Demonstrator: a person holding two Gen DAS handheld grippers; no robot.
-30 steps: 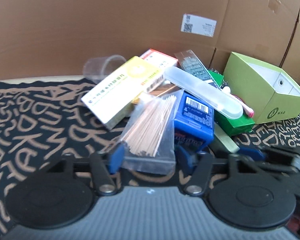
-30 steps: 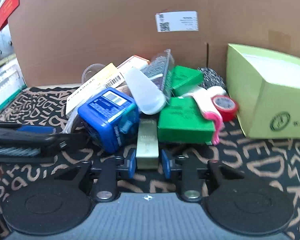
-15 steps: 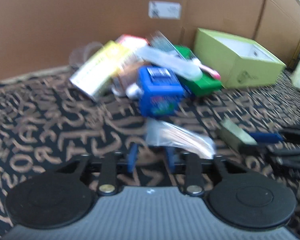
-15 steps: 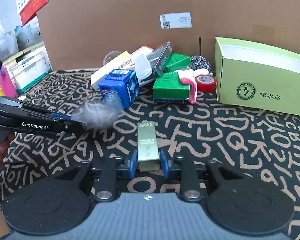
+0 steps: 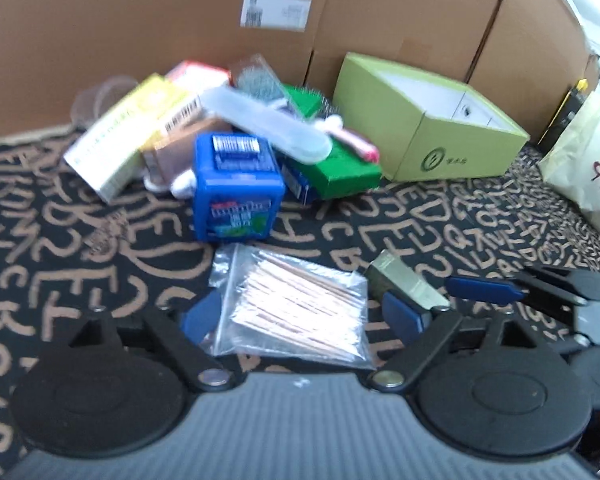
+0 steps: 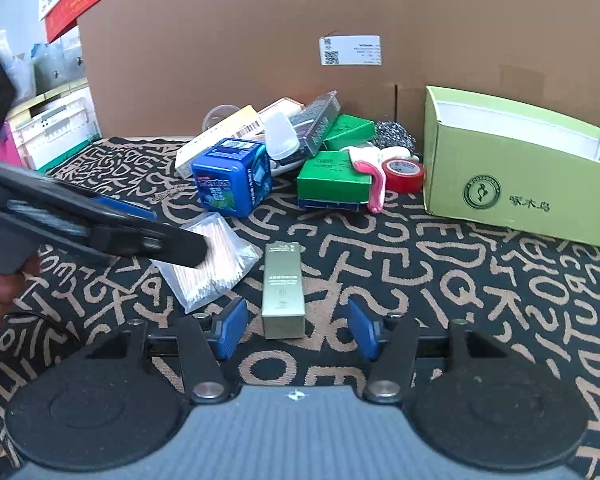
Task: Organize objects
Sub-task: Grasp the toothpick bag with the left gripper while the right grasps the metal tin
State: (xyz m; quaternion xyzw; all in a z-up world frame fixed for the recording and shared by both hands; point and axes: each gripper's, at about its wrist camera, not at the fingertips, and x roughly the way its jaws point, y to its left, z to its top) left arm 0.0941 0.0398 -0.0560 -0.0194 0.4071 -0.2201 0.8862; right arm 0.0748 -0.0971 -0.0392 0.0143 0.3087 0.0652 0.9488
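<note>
On the left, your left tongs (image 5: 302, 314) are spreading wide around the clear bag of wooden sticks (image 5: 295, 312), which is lying flat on the patterned cloth (image 6: 460, 280) with neither pad pressing on it. Just beside it to the right, your right tongs (image 6: 295, 330) are also opening (pads standing clear on both sides) around the olive-gold box (image 6: 282, 290), now resting on the cloth. Behind both, the blue mint tub (image 6: 229, 176) is sitting at the front of the pile, and farther right the open green carton (image 6: 512, 176) is standing against the cardboard wall (image 6: 259, 40).
</note>
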